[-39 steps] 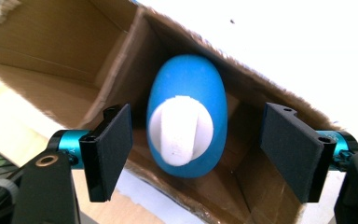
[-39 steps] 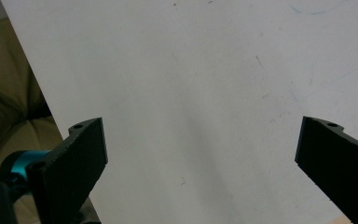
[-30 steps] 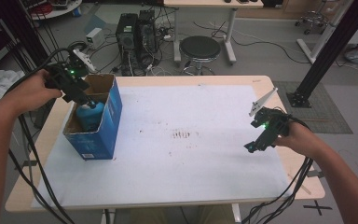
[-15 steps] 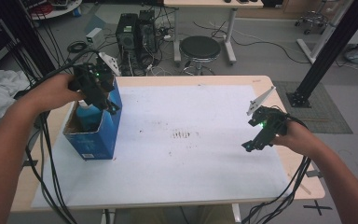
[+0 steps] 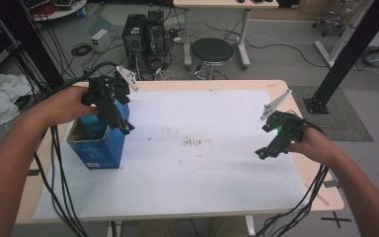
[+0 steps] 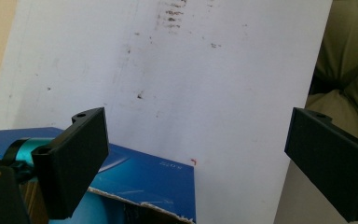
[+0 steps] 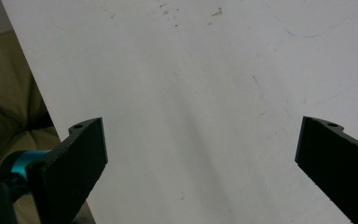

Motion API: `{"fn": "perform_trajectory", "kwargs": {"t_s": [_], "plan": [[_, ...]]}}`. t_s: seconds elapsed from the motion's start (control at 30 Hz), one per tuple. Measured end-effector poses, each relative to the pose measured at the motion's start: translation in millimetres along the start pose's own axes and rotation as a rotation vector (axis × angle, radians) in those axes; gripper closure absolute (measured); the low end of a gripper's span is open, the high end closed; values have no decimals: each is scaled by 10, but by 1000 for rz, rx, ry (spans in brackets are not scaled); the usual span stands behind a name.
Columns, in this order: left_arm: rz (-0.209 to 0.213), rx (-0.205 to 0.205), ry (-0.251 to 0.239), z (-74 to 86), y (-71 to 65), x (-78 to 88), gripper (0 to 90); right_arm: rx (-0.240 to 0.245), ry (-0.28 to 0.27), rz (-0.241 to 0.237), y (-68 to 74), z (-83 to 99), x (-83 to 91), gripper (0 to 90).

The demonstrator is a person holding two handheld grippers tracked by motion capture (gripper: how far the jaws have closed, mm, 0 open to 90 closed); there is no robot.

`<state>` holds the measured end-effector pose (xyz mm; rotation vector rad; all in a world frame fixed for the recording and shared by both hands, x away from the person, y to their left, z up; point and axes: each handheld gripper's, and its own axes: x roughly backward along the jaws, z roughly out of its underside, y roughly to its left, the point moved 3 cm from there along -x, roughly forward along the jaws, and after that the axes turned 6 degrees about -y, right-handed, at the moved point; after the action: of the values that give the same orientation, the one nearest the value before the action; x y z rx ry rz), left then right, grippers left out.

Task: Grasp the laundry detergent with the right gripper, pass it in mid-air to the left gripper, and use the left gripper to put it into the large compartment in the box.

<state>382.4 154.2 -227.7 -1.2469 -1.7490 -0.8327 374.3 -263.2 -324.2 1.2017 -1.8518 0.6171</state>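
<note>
Left gripper [image 5: 112,106] has shifted from the far-left corner of the blue cardboard box [image 5: 101,148] across its open top toward the table centre, and now sits over the box's right rim; the box itself hasn't moved. Its jaws have just been opening and now stand wide apart with nothing between them; the left gripper view looks down past them at the box's torn top edge [image 6: 144,186] and the white mat beyond. Box stands upright at the left end of the white mat [image 5: 202,182], near the table's left edge, top flaps open, something teal inside that I can't make out. Left hand [image 5: 64,106] wraps the gripper body, cables trailing down off the table's left side. Right gripper [image 5: 276,140] hovers over the right side of the mat, well apart from the box, same spot as before, jaws spread wide and empty; the right gripper view has bare mat [image 7: 191,116] between them. Brown smudges [image 5: 193,143] mark the mat's centre. Behind the wooden table [image 5: 301,98]: round black stool [image 5: 211,51], PC towers [image 5: 145,32].
</note>
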Motion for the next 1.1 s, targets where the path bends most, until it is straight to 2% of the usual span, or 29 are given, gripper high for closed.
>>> {"fn": "perform_trajectory", "kwargs": {"t_s": [0.1, 0.2, 0.33, 0.5, 0.73, 1.1], "plan": [[-13, -14, 11, -1, -22, -23, 64, -2, -1, 2, 5, -3, 3, 12], [-40, 7, 17, -15, -30, -38, 64, -4, -8, 7, -2, -11, 13, 12], [-20, 2, 16, -17, -96, -69, 64, -5, -19, 14, -21, -26, 24, 12], [-13, -12, 47, -14, -190, -120, 64, -15, -34, 19, -57, -59, 53, 12], [6, -40, 37, -29, -306, -169, 64, -16, -34, 24, -76, -93, 66, 12], [31, -55, 37, -47, -345, -304, 65, -14, -33, 26, -82, -82, 67, 12]]}}
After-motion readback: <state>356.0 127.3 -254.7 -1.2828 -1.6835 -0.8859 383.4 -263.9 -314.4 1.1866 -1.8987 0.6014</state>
